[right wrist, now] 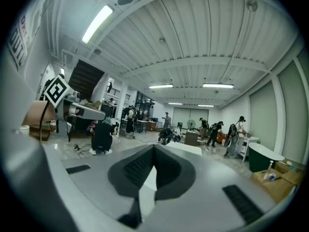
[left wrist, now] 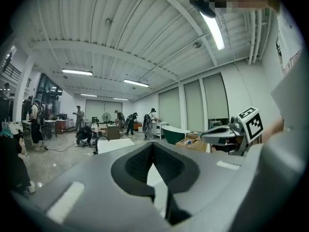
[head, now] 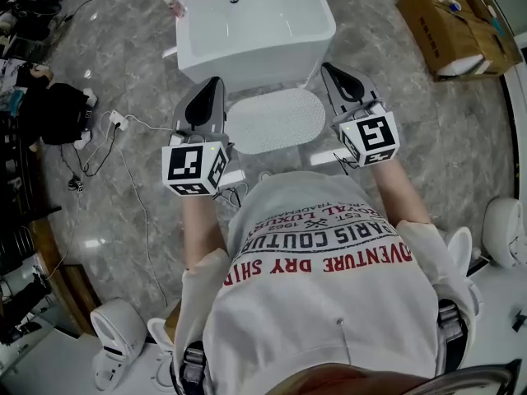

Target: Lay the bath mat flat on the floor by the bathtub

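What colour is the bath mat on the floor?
White, with tiny dots; the head view shows the bath mat best.

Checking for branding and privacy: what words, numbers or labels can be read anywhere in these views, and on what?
"VENTURE DRY SHI", red, upside down, cut off at both ends: shirt.
"ARIS COUTU", dark, cut off: same shirt.
Smaller shirt lines: too blurred to read.
Cardboard box print: too small to read.
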Tool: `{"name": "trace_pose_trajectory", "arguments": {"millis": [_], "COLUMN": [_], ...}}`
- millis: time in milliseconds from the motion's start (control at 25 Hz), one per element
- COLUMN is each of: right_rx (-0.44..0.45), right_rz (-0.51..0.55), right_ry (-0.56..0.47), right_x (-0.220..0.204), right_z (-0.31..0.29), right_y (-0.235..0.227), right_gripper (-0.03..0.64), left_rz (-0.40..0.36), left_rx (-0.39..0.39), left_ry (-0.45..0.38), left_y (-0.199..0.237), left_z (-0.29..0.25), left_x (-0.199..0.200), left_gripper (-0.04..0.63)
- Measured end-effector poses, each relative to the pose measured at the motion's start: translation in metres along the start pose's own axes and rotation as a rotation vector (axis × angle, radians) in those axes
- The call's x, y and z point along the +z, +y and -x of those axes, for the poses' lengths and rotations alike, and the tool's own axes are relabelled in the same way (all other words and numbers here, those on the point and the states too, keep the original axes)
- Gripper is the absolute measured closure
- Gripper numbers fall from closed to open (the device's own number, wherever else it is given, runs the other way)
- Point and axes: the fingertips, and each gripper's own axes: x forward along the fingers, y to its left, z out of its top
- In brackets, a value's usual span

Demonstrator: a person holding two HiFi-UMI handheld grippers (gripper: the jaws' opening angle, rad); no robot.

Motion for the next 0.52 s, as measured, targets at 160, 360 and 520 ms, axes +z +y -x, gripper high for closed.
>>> {"name": "trace_pose_trajectory", "arguments": {"millis": [160,360,520], "right_rx": [-0.005,-0.010,-0.014], "right_rz": [-0.001,-0.012,-0.021], "right_ry": [0.010,0.011,0.012], "right_x": [-0.0033,-0.0050,-0.0088], "right_z": [-0.0017,-0.0003,0.0037], "right_y": [-0.0014,-0.0039,-0.0069], "right_gripper": [0.611,0.611,0.611], "left_rz": [-0.008,0.013,0.002], "left_rx": [0.011,0.032,0.033], "left_ry": [0.023,0.026,0.032], "left_y": [0.0041,0.0092,0.0052], "left_z": [-0.0014,-0.0010,-0.0027], "left_x": [-0.0059,-0.0069,-0.0079], "left_gripper": [0.584,0.584,0.584]}}
